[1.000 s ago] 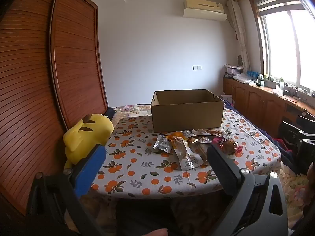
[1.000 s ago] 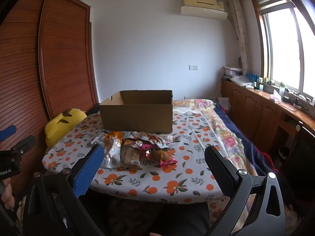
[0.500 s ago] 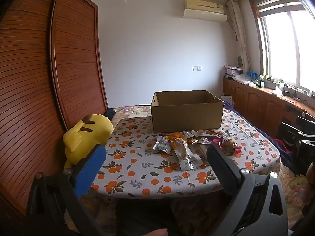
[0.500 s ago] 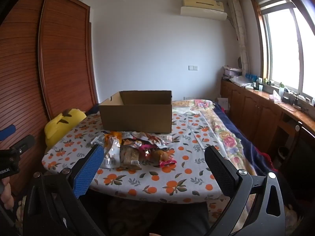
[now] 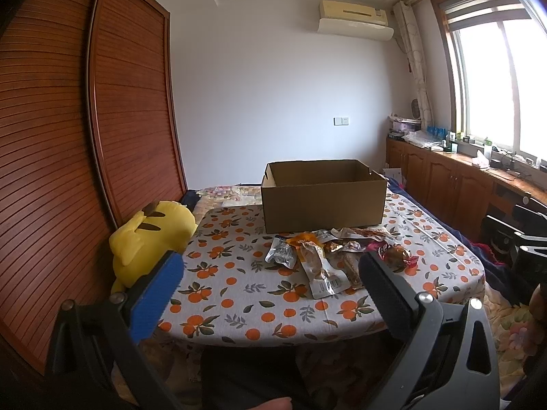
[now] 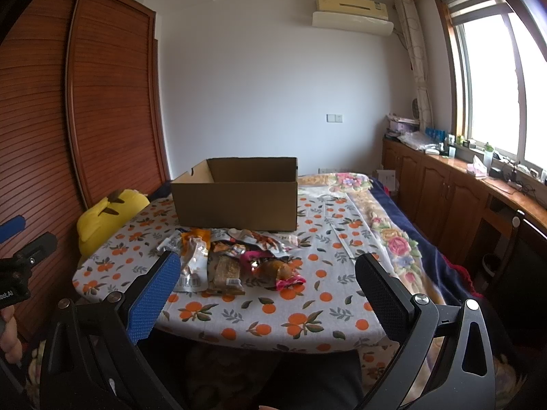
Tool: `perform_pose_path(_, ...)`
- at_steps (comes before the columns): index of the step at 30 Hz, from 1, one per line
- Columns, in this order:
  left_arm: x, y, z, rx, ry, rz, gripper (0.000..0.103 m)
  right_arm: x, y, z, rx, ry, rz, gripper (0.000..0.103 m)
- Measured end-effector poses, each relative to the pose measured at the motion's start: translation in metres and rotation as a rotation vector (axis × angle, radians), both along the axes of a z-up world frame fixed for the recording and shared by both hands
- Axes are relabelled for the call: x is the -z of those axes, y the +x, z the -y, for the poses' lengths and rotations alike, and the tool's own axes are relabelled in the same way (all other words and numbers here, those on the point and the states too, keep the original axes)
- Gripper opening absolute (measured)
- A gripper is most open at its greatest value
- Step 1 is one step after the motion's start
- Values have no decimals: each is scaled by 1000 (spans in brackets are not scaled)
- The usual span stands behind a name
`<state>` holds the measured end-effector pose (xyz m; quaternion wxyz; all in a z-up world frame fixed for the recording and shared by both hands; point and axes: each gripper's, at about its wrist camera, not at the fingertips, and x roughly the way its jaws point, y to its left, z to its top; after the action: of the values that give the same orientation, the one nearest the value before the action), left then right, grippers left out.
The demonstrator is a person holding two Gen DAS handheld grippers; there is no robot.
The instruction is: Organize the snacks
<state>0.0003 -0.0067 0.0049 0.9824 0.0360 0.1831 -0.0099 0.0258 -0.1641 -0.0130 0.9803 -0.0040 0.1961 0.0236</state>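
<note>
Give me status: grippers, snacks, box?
Left gripper open, empty. Right gripper open, empty. Snack pile on table, before open cardboard box. Path clear.

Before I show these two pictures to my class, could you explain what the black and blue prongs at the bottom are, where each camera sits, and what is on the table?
There is no robot: a person holds a two-fingered tool in each hand, with a camera on each looking along its fingers. One picture comes from the left tool, the other from the right tool. Both are open and hold nothing. On the orange-patterned tablecloth lie a pile of crinkly snack packets and, behind it, an open brown cardboard box.
</note>
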Motion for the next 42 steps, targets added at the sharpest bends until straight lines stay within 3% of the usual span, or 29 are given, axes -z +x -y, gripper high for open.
perform_pose_path(42, -8, -7, -7, 8, -6, 7, 103, 1, -1, 3, -1, 0, 1, 103)
